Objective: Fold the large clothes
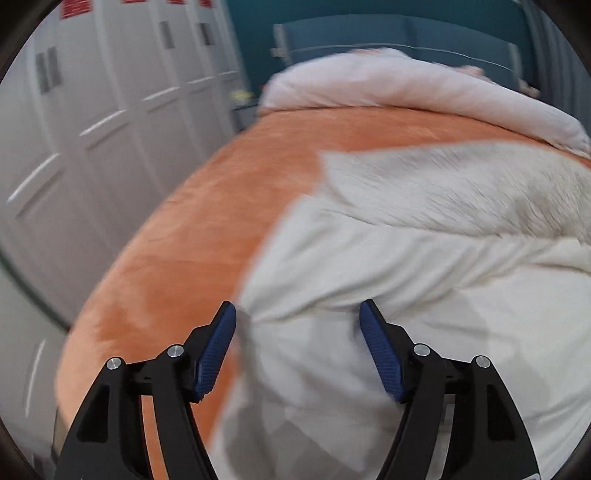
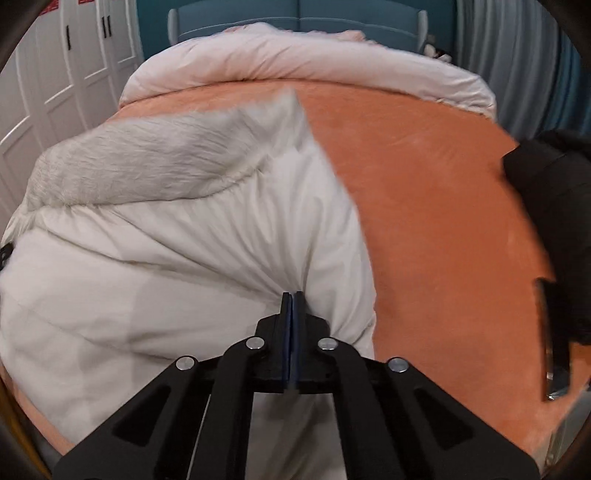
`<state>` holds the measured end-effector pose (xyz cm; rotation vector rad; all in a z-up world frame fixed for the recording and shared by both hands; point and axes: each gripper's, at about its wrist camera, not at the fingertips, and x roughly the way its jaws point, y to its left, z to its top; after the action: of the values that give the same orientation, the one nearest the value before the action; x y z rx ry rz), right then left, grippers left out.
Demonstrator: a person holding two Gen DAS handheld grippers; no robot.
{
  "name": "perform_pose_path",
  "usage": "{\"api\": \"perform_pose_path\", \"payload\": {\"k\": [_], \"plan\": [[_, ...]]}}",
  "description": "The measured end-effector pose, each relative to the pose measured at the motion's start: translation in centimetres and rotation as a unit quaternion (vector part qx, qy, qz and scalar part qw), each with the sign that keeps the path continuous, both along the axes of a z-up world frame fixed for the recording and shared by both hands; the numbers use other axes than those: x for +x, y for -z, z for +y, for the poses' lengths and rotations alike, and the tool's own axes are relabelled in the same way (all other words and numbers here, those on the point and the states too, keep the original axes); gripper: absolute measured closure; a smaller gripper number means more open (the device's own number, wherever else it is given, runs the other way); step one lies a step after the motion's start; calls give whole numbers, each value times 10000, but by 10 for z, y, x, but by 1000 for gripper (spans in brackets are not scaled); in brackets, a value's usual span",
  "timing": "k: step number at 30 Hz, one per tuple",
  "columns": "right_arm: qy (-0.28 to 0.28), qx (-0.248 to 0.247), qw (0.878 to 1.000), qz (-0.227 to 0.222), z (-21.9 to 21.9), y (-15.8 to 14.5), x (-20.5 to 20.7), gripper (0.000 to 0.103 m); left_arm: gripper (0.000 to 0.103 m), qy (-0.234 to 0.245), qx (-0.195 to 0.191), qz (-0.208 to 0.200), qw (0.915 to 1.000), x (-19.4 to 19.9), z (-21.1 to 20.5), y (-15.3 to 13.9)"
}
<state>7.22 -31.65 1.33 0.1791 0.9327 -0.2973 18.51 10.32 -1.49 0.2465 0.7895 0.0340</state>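
The puffy white padded coat with a fur-trimmed hood [image 2: 177, 229] lies on the orange bed [image 2: 424, 192], its fabric pinched in the closed jaws of the right gripper [image 2: 293, 295], while the left gripper [image 1: 297, 314] stands open over it, so the slippery bulk may slide out and unfold.

Even, soft indoor light; no glare. Motion blur smears both fisheye views, worst beyond the claws. Edges bow strongly, corners vignette black. Faint shadows fall just ahead of each claw.

We've 2 wrist cams, both close, angled down the bed [image 1: 207, 206] twd the headboard [image 2: 295, 18] (shared: white coat [image 2: 184, 221]).
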Motion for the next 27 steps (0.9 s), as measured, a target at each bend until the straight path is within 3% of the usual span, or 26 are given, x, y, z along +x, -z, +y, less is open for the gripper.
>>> {"api": "perform_pose_path", "payload": {"k": [2,4,7,9,10,12,15,18,23,27], "plan": [[-224,116,9987,-434,21,-29,12,98,38,-22,-393,-170,9991,4,-1,-22],[-839,68,9945,-619,66,-44,45,98,38,149,-603,-144,9980,18,-24,-36],[-1622,-104,9852,-540,122,-38,94,94,30,448,-708,-14,9965,48,-69,-34],[-1861,-550,9806,-281,145,-20,130,94,28,486,-481,89,9976,68,-88,-20],[-1831,-622,9810,-148,142,-9,144,94,28,441,-336,164,9983,79,-93,-10],[-1568,-276,9873,-20,110,9,161,95,28,246,-167,426,9986,101,-91,16],[-964,263,9949,-169,61,24,162,101,16,112,-697,496,9963,120,-64,34],[-701,1100,9911,-274,30,41,157,103,15,105,-738,404,9964,123,-65,43],[-692,611,9951,-355,52,51,153,103,13,-14,-722,314,9969,129,-68,56],[-695,735,9941,-388,44,53,167,103,12,-41,-712,351,9968,132,-69,59]]}}
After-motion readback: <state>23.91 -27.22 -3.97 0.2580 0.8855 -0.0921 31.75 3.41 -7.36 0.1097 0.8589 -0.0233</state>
